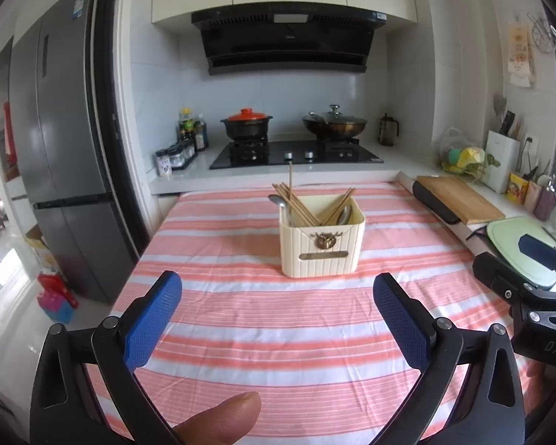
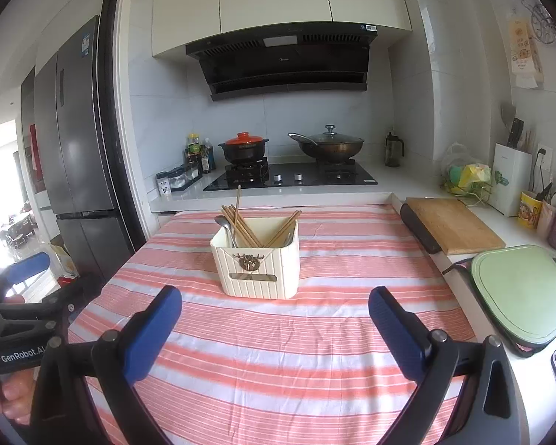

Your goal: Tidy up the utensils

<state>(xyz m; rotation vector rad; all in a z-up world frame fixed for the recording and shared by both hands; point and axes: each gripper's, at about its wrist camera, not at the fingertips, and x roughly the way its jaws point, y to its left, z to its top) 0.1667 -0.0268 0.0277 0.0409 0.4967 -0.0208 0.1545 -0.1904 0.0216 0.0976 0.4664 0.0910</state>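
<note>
A cream ribbed utensil holder (image 1: 322,248) (image 2: 257,265) stands on the striped cloth, filled with wooden chopsticks (image 1: 296,204) (image 2: 241,222) and metal spoons (image 1: 280,202) (image 2: 224,224). One chopstick stands upright above the rest. My left gripper (image 1: 278,296) is open with nothing between its blue pads, well short of the holder. My right gripper (image 2: 276,309) is open wide and empty too, just in front of the holder. Each gripper shows at the edge of the other's view: the right one (image 1: 530,274), the left one (image 2: 22,285).
A pink-and-white striped cloth (image 1: 278,333) (image 2: 278,352) covers the table. Behind it is a stove (image 1: 296,152) with a red-lidded pot and a wok. A wooden board (image 2: 452,224) and a green board (image 2: 522,293) lie at right, a fridge (image 1: 63,148) at left. A thumb (image 1: 222,419) shows below.
</note>
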